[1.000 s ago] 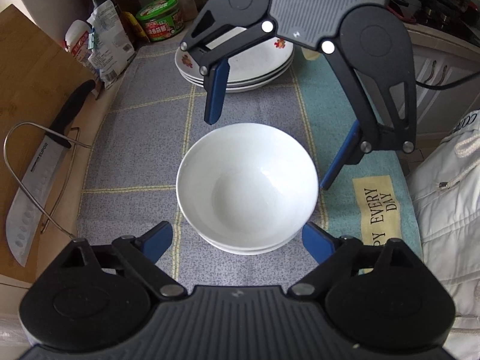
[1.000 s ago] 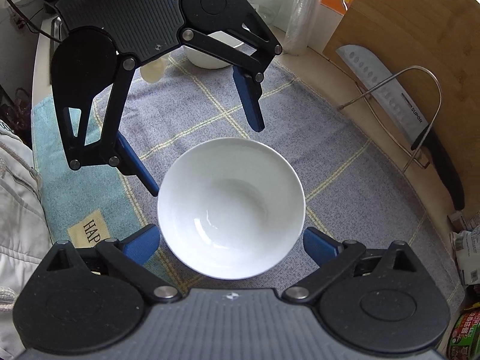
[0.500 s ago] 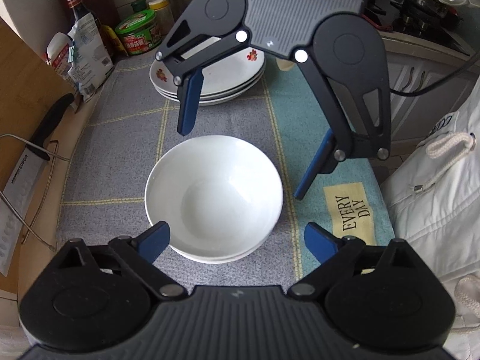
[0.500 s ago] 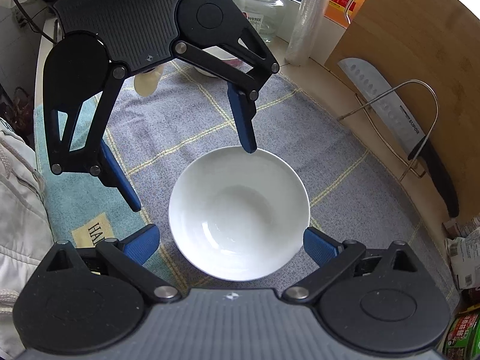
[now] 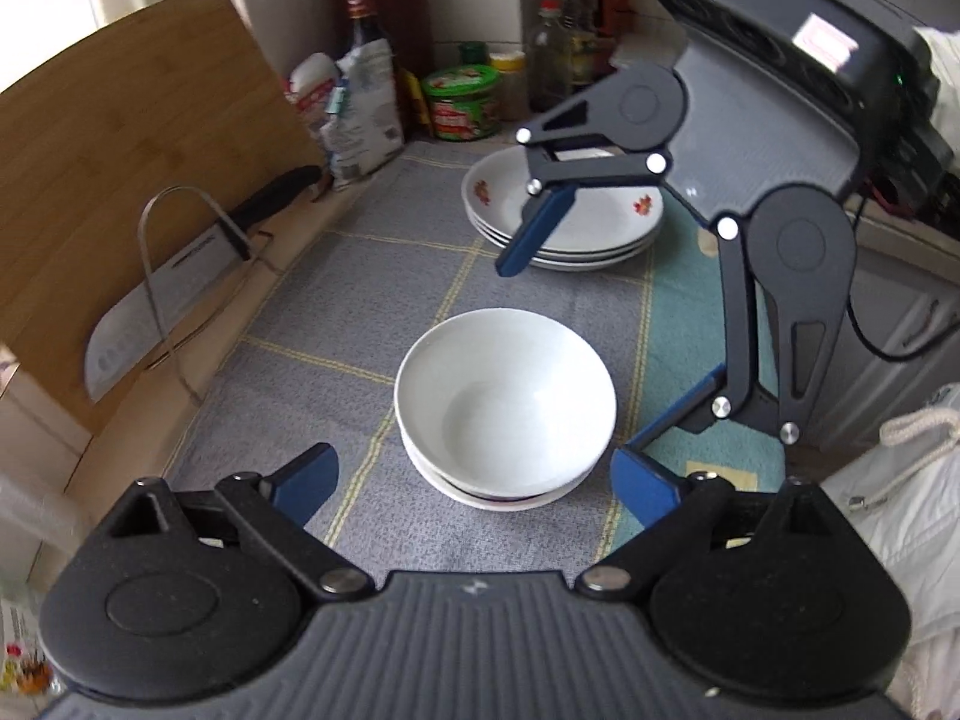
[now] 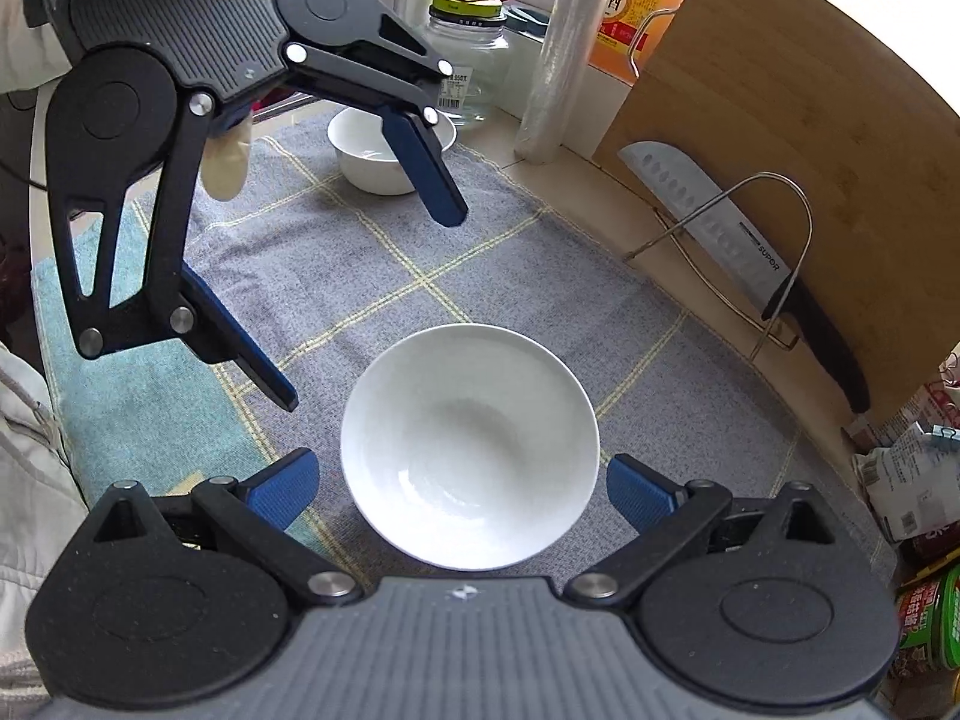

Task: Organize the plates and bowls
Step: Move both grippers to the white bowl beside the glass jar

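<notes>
A stack of white bowls (image 5: 505,402) stands on the grey checked cloth (image 5: 372,276); it also shows in the right wrist view (image 6: 470,447). My left gripper (image 5: 474,477) is open and empty just short of the stack. My right gripper (image 6: 459,489) is open and empty on the opposite side, also raised off the bowls. A stack of flower-patterned plates (image 5: 591,222) sits behind the bowls in the left wrist view. Another white bowl (image 6: 372,159) stands at the far end of the cloth in the right wrist view.
A wooden cutting board (image 6: 780,120) leans at the side with a knife (image 6: 738,252) in a wire rack (image 6: 774,276). Bottles, a green tub (image 5: 462,99) and packets stand by the wall. A glass jar (image 6: 468,54) and oil bottle (image 6: 630,6) stand near the window.
Both grippers have drawn back and up from the bowl stack, still open. The stack stays in place on the cloth.
</notes>
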### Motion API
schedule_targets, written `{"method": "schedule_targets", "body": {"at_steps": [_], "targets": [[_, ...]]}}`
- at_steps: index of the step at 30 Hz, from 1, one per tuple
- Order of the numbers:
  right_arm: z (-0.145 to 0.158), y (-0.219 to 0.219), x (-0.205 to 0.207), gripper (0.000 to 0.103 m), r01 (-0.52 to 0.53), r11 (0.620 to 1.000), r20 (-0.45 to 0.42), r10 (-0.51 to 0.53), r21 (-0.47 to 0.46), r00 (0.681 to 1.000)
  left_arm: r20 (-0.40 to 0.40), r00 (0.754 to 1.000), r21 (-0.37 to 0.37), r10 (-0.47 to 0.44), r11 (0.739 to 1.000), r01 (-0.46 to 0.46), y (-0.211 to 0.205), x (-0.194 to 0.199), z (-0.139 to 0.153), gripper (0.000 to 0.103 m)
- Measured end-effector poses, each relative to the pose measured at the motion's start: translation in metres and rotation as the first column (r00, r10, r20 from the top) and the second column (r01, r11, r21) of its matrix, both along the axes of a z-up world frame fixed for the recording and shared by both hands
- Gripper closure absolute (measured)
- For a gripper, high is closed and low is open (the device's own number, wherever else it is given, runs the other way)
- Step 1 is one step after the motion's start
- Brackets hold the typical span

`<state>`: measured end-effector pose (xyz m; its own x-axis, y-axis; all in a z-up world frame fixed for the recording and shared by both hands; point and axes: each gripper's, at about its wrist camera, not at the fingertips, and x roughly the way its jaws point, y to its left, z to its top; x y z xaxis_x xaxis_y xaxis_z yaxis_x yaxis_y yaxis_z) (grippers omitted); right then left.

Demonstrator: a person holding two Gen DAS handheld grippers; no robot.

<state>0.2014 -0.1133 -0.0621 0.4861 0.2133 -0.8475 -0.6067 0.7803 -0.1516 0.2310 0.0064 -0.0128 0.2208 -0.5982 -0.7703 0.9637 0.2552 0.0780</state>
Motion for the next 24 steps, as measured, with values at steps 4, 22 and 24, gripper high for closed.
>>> {"method": "schedule_targets", "body": {"at_steps": [4, 22, 24], "targets": [[0.002, 0.008, -0.004, 0.000, 0.011, 1.000, 0.020, -0.011, 0.021, 1.000, -0.017, 0.978, -0.041, 0.206, 0.978, -0.206, 0.021, -0.006, 0.006, 0.005], [0.008, 0.115, 0.028, 0.000, 0.150, 0.984, 0.080, -0.158, 0.095, 0.984, -0.010, 0.877, -0.095, 0.480, 0.873, -0.479, 0.157, 0.030, 0.003, 0.005], [0.002, 0.135, 0.035, 0.000, 0.172, 0.981, 0.080, -0.178, 0.085, 0.981, 0.010, 0.901, -0.066, 0.433, 0.900, -0.431, 0.173, 0.044, 0.000, 0.005]]}}
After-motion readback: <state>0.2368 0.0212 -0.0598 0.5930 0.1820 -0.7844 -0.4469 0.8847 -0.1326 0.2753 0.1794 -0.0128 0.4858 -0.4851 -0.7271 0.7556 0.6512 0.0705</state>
